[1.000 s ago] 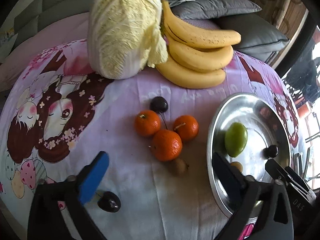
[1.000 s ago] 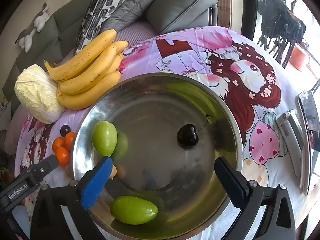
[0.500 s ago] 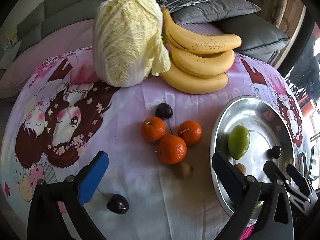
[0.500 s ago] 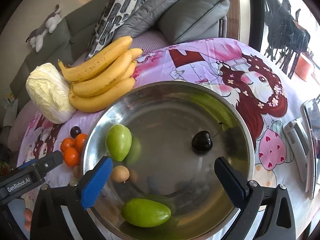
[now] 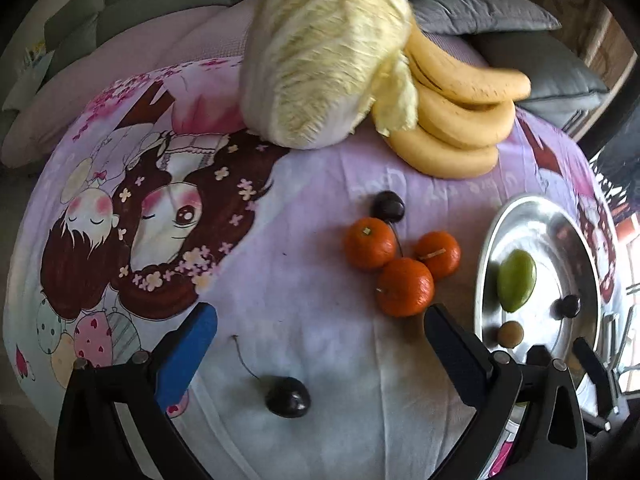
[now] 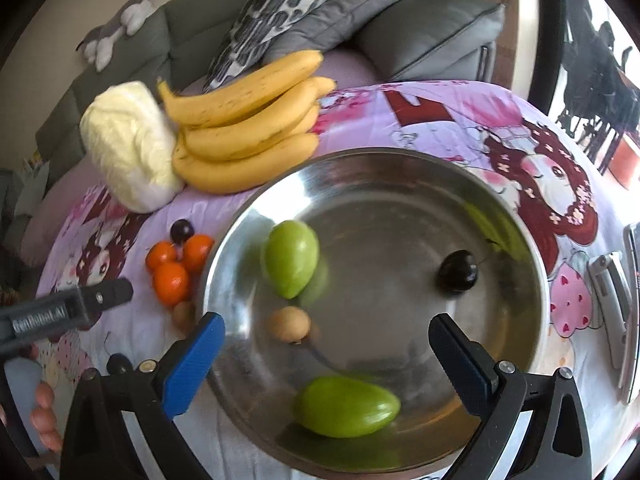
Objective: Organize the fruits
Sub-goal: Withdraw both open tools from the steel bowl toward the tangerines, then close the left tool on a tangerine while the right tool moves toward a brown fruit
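Cherry point(image 5: 288, 396) lies left of the steel bowl point(image 5: 486, 256), framed by the spread, empty left gripper point(image 5: 320, 344), seemingly for pickup.

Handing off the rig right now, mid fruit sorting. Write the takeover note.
Left claw: open, empty, over the cloth, with the loose cherry just ahead between its fingers.
Right claw: open, empty, over the steel bowl.
Done, in the bowl: two green fruits, one dark cherry, one small brown fruit.
Left on the cloth: three tangerines, a second cherry behind them, another small brown fruit beside the bowl, the bananas. The cabbage is no fruit.
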`<state>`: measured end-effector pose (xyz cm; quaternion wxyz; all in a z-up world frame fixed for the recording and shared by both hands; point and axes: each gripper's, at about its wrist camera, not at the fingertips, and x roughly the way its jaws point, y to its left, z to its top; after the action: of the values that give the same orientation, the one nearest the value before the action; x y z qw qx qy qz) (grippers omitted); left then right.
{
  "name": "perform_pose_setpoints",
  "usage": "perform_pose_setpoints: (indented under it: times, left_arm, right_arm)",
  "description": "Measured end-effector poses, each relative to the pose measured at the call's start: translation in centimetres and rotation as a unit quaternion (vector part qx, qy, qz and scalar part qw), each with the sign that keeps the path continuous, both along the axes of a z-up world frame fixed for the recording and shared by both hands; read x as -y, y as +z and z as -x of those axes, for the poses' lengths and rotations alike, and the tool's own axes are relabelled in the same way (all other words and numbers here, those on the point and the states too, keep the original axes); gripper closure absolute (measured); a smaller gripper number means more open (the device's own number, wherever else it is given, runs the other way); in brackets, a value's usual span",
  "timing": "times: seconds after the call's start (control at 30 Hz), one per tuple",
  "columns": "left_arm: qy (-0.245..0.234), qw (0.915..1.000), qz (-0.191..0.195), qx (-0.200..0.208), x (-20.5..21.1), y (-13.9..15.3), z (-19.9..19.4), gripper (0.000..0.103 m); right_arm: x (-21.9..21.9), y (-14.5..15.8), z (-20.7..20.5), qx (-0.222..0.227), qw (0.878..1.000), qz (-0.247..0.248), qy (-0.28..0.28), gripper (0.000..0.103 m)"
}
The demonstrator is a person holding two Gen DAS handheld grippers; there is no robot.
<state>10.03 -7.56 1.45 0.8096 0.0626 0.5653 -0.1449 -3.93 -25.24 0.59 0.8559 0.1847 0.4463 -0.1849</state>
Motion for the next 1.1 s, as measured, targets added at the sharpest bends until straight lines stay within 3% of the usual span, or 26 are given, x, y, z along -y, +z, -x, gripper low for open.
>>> perform_pose_setpoints:
  times: [0.37,0.7,1.1]
  left_arm:
    - [0.06,0.9972,0.044,0.003,-5.2,0.2,-2.7,0.0]
    - [0.076,0.993,0.089,0.012,-6.5,-0.3,-4.0,0.0]
    - [0.025,0.997,0.073,0.003,-4.0,-1.5,-5.3,0.0]
  right_arm:
    - [-3.4,1.2,-2.9,0.003,0.999,0.017,0.033,0.0]
    - [-6.7,1.5,-6.5,0.02,0.996,0.011,0.088,0.0]
    - [-5.1,1.3,-9.4,0.019,0.996,0.01,0.085,0.0]
